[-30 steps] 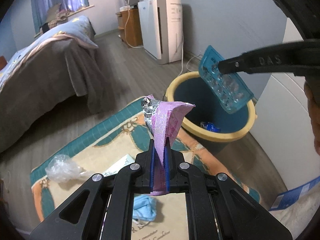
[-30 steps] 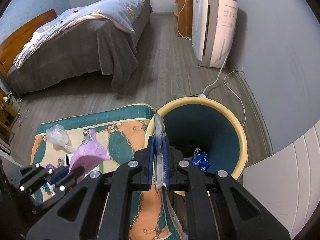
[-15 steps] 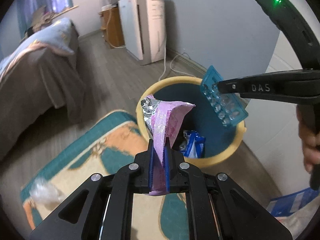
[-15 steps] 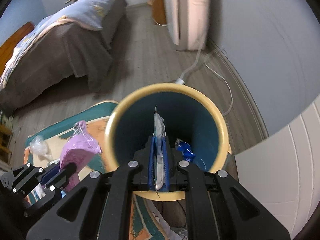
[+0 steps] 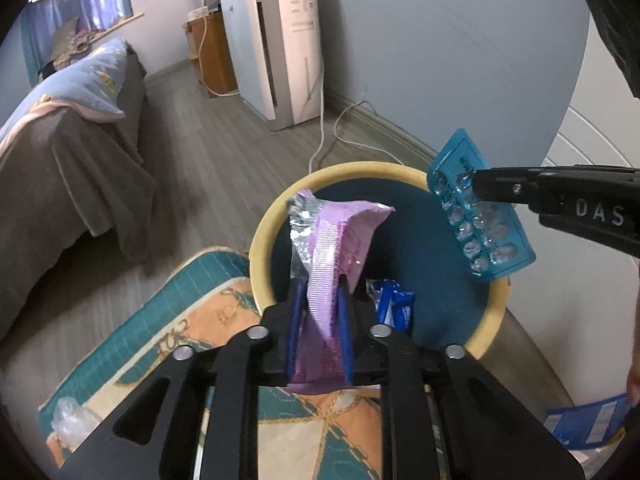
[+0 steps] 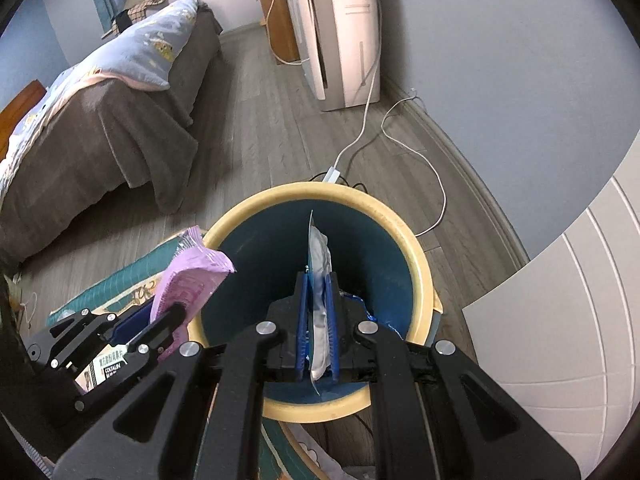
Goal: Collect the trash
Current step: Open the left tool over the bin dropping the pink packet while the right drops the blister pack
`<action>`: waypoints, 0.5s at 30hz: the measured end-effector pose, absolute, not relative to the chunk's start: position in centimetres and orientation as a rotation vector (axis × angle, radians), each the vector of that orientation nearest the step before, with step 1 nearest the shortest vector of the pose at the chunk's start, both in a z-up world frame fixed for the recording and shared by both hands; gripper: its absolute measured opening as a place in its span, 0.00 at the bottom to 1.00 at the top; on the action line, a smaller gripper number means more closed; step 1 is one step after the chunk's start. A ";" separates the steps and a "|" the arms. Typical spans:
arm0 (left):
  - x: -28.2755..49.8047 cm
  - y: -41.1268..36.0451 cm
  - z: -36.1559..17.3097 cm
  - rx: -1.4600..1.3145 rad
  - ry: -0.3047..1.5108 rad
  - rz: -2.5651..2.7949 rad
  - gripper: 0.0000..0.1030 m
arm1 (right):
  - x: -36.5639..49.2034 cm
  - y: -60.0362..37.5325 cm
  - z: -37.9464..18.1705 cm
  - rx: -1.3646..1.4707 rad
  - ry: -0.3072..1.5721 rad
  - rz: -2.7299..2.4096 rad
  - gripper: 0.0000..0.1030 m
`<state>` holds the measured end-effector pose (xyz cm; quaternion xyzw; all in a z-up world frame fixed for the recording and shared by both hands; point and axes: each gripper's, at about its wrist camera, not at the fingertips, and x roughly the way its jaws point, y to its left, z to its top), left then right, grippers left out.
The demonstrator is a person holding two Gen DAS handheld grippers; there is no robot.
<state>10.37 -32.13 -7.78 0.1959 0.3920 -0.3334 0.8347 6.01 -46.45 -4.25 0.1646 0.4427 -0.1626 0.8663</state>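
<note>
Two pieces of trash are held over the yellow-rimmed bin (image 5: 372, 172), which stands on the wooden floor just beside a patterned rug (image 5: 192, 320). A pink wrapper (image 5: 336, 240) with a foil end stands between the blue pads of the left claw (image 5: 319, 328); the jaws are opening, and a gap is seen on either side of the wrapper, so it is judged to be at the point of release, above the near-left part of the bin's mouth. A blue blister pack (image 5: 480, 216) is pinched firmly in the right claw (image 6: 317, 328), whose jaws are closed on it; it hangs over the bin's far-right side and has not yet been let go.

Inside the bin a blue-and-white wrapper (image 5: 392, 304) is already lying, so at least one item is counted as collected. On the rug a crumpled clear plastic bag (image 5: 70, 420) is left to be picked up, and a blue packet (image 5: 588, 420) is seen on the floor at the lower right. The task is judged to be about midway: two drops are pending, and further pieces remain outside the bin
</note>
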 end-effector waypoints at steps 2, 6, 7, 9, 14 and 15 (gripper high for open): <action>10.3 -32.0 -7.7 0.416 0.816 -0.700 0.37 | 6.1 -46.4 -4.1 0.336 0.915 -0.346 0.08; 10.1 -31.6 -7.5 0.411 0.796 -0.694 0.48 | 6.0 -46.4 -3.8 0.324 0.882 -0.362 0.08; 10.1 -31.5 -7.5 0.404 0.797 -0.690 0.52 | 5.9 -46.4 -3.7 0.324 0.874 -0.366 0.08; 10.0 -30.8 -7.2 0.383 0.792 -0.681 0.61 | 5.9 -46.5 -3.5 0.323 0.860 -0.372 0.09; 9.2 -28.7 -6.4 0.365 0.768 -0.639 0.77 | 5.9 -46.3 -3.1 0.328 0.836 -0.359 0.10; 9.3 -28.3 -6.3 0.360 0.769 -0.632 0.78 | 5.8 -46.2 -3.0 0.327 0.831 -0.356 0.10</action>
